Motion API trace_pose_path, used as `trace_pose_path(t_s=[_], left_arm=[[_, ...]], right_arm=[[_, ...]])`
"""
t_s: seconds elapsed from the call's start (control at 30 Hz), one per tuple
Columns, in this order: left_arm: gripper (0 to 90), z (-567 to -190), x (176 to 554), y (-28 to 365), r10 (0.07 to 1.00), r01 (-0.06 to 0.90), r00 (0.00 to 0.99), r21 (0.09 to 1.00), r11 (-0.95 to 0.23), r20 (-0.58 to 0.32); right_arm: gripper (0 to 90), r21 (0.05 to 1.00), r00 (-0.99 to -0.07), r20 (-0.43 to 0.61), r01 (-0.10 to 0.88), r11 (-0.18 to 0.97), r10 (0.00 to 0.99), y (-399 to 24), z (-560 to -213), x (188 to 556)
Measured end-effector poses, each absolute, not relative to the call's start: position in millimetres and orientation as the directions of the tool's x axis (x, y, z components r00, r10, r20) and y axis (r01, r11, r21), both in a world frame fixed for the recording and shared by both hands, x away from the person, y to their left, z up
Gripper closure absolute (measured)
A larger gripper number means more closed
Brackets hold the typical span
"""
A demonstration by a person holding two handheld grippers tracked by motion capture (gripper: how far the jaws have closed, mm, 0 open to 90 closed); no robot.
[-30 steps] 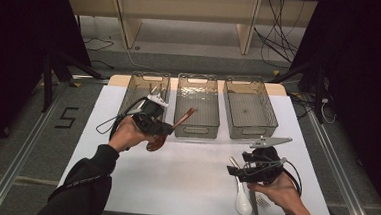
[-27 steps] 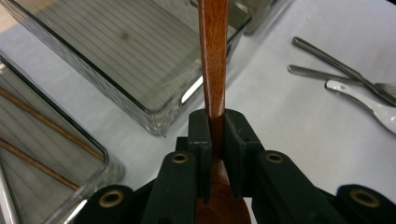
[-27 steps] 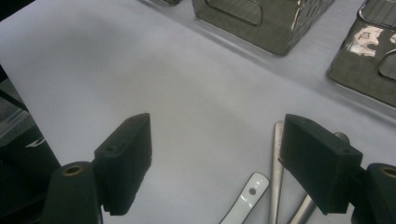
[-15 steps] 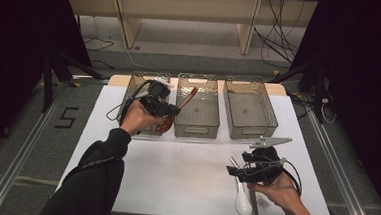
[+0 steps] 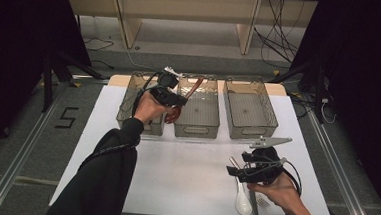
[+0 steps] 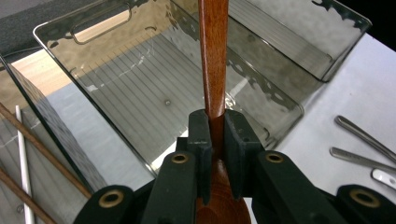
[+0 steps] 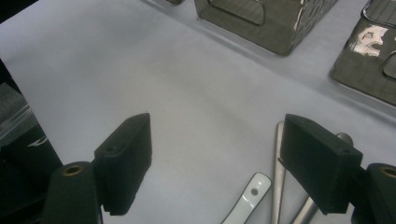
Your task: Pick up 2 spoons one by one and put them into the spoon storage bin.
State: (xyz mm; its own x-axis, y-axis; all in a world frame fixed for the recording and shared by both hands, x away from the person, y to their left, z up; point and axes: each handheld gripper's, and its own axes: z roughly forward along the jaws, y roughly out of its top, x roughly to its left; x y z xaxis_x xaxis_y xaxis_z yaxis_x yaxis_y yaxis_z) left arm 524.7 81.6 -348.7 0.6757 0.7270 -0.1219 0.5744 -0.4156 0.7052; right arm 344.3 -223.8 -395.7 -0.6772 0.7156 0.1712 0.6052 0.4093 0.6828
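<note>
Looks part-way through sorting: left tongs (image 6: 214, 140) clamp a wooden spoon (image 6: 213, 56) over the middle bin (image 5: 197, 119), while the right tongs (image 7: 219, 163) gape above cutlery (image 5: 243, 198) waiting on the desk (image 5: 174, 171).

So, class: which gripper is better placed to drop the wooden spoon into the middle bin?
Left. The left gripper is already shut on the wooden spoon over the middle bin. The right gripper is open, down by the cutlery.
</note>
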Motion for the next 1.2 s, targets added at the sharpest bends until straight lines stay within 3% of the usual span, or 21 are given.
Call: trace_pose_path(t_s=[1.2], left_arm=[[80.9, -373, 554, 60, 0.767, 0.611, 0.614, 0.726, -0.315, -0.184]], right_arm=[[26.0, 0.683, -0.687, 0.171, 0.599, 0.417, 0.706, -223, -396, 344]])
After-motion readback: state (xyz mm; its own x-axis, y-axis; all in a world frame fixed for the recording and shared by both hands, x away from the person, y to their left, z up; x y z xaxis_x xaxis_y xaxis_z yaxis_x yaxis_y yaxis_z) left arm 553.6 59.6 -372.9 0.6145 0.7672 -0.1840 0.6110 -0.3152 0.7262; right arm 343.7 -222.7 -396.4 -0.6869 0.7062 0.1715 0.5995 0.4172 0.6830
